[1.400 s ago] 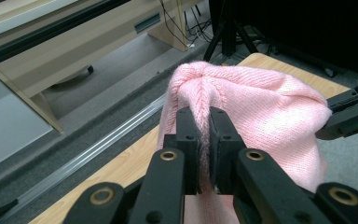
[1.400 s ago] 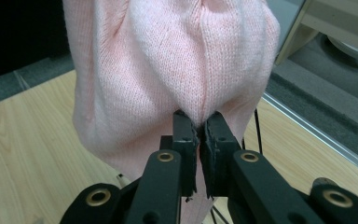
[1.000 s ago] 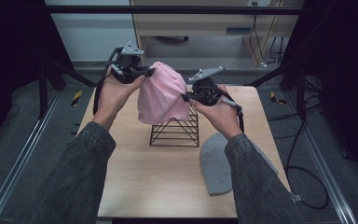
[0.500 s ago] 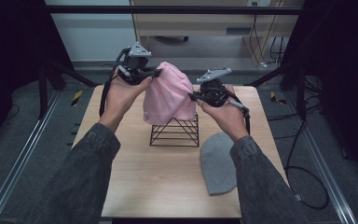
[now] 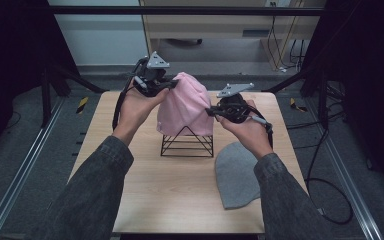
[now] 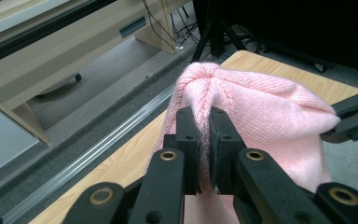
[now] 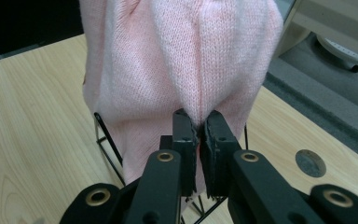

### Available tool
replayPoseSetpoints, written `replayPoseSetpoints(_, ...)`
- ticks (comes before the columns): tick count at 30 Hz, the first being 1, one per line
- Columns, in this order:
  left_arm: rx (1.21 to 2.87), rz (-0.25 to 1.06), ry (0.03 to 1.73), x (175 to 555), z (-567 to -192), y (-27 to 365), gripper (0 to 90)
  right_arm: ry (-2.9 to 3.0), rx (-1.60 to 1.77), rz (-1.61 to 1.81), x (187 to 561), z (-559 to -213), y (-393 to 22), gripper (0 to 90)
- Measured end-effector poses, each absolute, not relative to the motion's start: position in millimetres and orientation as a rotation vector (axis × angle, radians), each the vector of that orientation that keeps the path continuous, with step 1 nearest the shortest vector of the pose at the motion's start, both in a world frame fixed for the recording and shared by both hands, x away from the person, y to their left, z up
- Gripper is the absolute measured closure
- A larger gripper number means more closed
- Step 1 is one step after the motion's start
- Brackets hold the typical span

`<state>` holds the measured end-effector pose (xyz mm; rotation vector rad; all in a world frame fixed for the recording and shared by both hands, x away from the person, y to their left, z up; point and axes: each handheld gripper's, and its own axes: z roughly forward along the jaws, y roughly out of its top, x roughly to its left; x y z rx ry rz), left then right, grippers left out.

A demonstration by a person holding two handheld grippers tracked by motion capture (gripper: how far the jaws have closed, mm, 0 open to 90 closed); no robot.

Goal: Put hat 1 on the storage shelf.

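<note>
A pink knitted hat [image 5: 185, 107] hangs over a black wire pyramid stand [image 5: 187, 142] in the middle of the wooden table [image 5: 145, 185]. My left gripper [image 5: 167, 86] is shut on the hat's upper left side; in the left gripper view its jaws pinch a fold of the pink hat [image 6: 256, 107]. My right gripper [image 5: 211, 112] is shut on the hat's right side, lower down; in the right gripper view a pleat of the pink hat [image 7: 186, 60] is clamped between the jaws, with the wire stand [image 7: 109, 144] below it.
A grey knitted hat [image 5: 236, 175] lies flat on the table at the front right, just in front of the right hand. A round grommet [image 7: 310, 163] is set in the tabletop. Floor rails and cables run along both sides of the table.
Both hands have shifted slightly right with the pink hat. The right gripper has sunk a little, and the hat now hangs taller and more upright over the stand.
</note>
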<state>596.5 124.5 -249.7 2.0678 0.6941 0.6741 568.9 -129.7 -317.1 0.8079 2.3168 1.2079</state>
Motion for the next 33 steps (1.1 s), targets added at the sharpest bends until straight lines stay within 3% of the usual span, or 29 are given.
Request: replayPoseSetpoints(33,2.111,0.567,0.627,581,-294,132,83.2,2.366,0.861,1.13,560,-364,-125,84.7)
